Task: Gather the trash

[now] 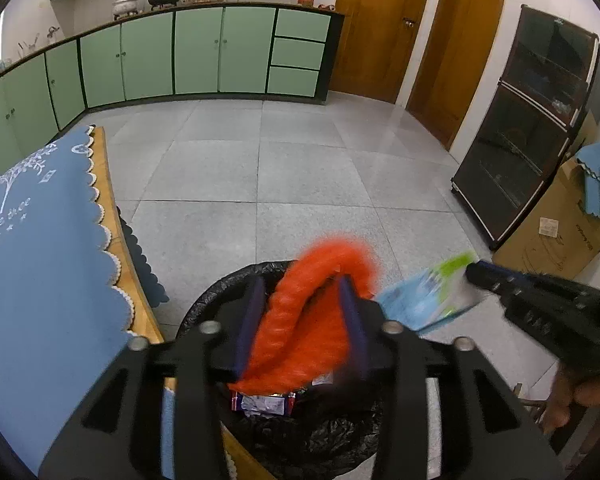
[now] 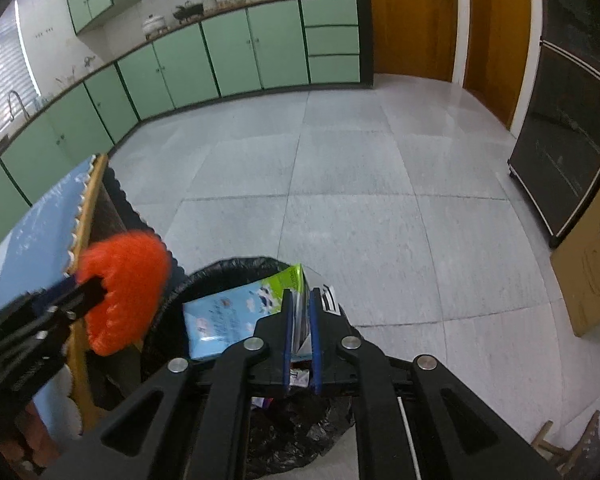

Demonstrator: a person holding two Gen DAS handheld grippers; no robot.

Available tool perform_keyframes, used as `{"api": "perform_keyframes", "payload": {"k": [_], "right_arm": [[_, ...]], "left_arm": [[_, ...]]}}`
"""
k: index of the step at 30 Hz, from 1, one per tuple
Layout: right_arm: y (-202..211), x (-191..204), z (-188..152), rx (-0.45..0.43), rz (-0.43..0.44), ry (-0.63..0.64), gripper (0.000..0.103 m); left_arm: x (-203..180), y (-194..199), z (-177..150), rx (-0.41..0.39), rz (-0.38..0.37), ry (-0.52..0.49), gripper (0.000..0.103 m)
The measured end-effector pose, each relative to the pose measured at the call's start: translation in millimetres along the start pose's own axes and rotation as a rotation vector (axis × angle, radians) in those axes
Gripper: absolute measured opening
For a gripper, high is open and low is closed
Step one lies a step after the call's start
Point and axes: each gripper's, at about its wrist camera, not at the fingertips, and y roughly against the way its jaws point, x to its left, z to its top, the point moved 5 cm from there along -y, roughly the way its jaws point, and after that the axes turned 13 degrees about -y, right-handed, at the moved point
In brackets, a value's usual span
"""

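We are releasing the orange net (image 1: 300, 320) from the half-open left gripper (image 1: 304, 292) and keeping the right gripper (image 2: 300, 300) pinching the carton (image 2: 236, 316) centred above the bin (image 2: 220, 268).

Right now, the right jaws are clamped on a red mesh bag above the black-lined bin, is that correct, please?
Not quite: the right gripper is clamped on a blue-and-green carton, as the right wrist view shows. It is above the black-lined bin. The red mesh bag is between the left jaws.

A fuzzy orange net bag (image 1: 300, 320) and a blue milk carton (image 2: 236, 316) hang over the black-lined trash bin (image 1: 228, 292).
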Motion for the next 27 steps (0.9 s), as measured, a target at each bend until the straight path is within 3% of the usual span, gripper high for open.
{"api": "perform_keyframes", "payload": {"k": [2,6,10,19,27], "right_arm": [[-6,2,-4,0.017,-0.007,0.007,0.033],[-3,3,-2,0.010,-0.002,-0.005,0.042],[13,8,3,-0.020,0.002,-0.005,0.058],[78,35,18,-0.108,0.059,0.032,0.097],[139,66,7,-0.151,0.116,0.095,0.097]], "left_arm": [[1,4,1,-0.006,0.004,-0.004,0.047],[6,14,3,-0.019,0.012,0.006,0.052],[17,35,5,-0.042,0.031,0.022,0.067],[45,106,8,-0.087,0.114,0.064,0.083],[52,168,-2,-0.108,0.193,0.080,0.093]]}}
